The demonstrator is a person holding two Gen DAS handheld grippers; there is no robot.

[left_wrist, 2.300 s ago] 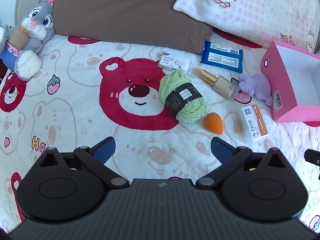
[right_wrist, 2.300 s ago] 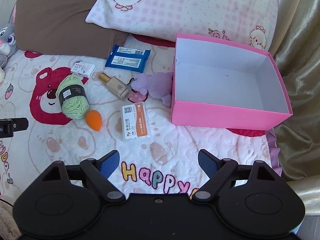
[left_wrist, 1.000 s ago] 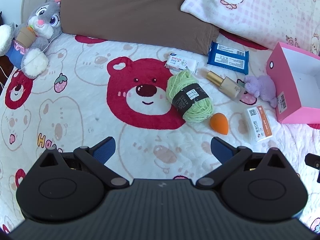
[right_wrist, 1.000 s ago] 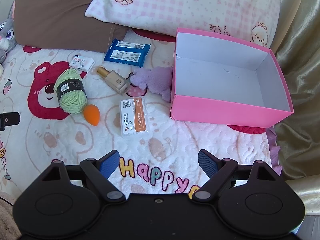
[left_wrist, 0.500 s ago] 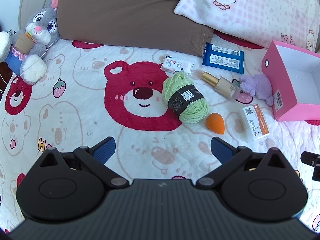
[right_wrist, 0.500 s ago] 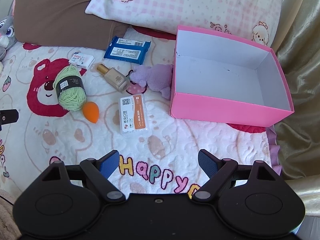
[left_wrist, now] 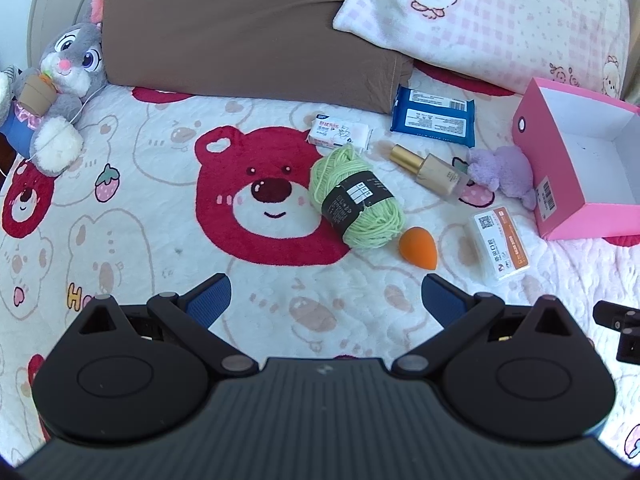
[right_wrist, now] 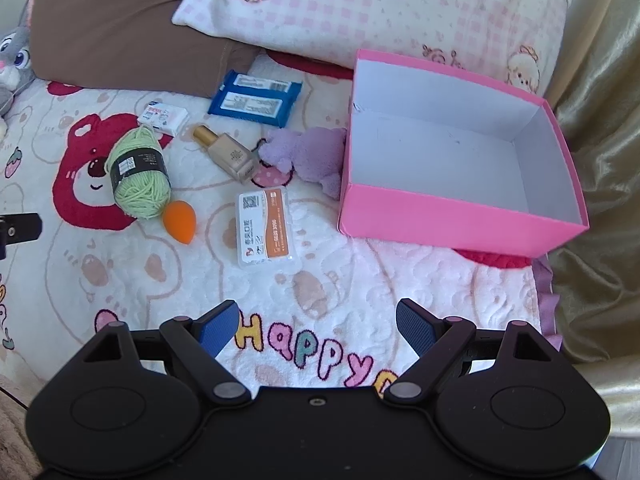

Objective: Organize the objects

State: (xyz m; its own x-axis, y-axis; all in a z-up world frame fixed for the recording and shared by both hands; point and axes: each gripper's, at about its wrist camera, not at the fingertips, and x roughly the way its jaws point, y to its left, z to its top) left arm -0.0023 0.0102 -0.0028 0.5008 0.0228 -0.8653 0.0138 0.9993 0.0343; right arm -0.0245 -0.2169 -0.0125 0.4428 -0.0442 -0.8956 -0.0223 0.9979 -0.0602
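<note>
Right wrist view: green yarn ball (right_wrist: 138, 172) lies on the bed (right_wrist: 328, 280) beside an orange sponge (right_wrist: 180, 222), left of my empty pink box (right_wrist: 460, 224). Soft, light; I'd pinch its banded middle. Both claws, left (left_wrist: 324, 300) and right (right_wrist: 316, 322), gape unladen.

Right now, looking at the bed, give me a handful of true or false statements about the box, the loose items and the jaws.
1. The pink box holds nothing. True.
2. The orange sponge lies inside the box. False: it lies on the blanket beside the green yarn.
3. The left gripper grips the yarn. False: its jaws are open and hold nothing.
4. The purple plush lies against the box's side. True.
5. The right gripper has open jaws. True.
</note>
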